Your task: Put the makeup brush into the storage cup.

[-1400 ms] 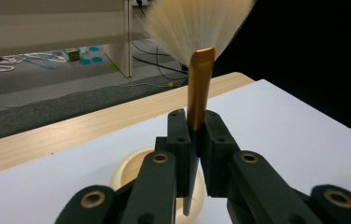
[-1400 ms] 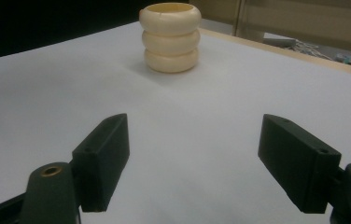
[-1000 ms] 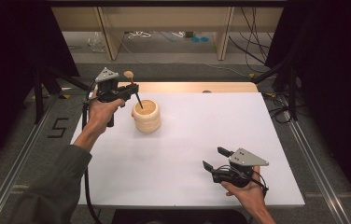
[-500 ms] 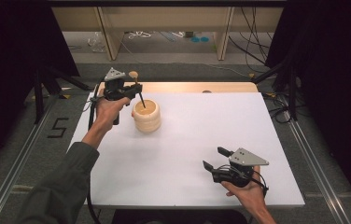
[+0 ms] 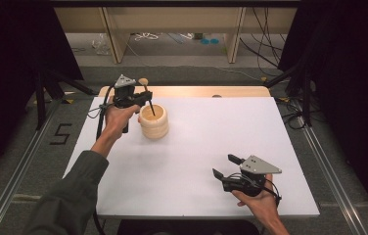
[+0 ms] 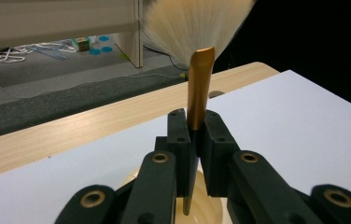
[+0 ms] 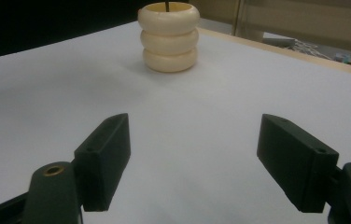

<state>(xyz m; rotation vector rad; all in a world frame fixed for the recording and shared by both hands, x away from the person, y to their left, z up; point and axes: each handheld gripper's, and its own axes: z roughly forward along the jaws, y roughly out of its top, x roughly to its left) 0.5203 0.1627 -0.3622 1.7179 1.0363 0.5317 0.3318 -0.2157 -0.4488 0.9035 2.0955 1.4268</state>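
A cream ribbed holder (image 5: 153, 121) stands at the far left of the white table (image 5: 250, 132). My left gripper (image 5: 142, 99) is shut on a makeup brush (image 6: 197, 93) with a gold ferrule and pale bristles pointing up. The brush's dark handle tip (image 5: 150, 107) dips into the holder's mouth (image 6: 206, 210). My right gripper (image 5: 224, 166) rests low near the table's front right, open, with nothing between its fingers (image 7: 106, 158). In the right gripper view the holder (image 7: 169, 36) stands well ahead of it, with the thin dark handle rising from its top.
A wooden strip (image 5: 196, 91) runs along the table's far edge. Beyond it is grey floor with cables (image 5: 150, 36) and wooden legs (image 5: 234, 34). Metal rails (image 5: 329, 171) flank the table on both sides.
My left hand has shifted right and sunk, bringing the brush handle lower into the holder. The right gripper has stayed where it was.
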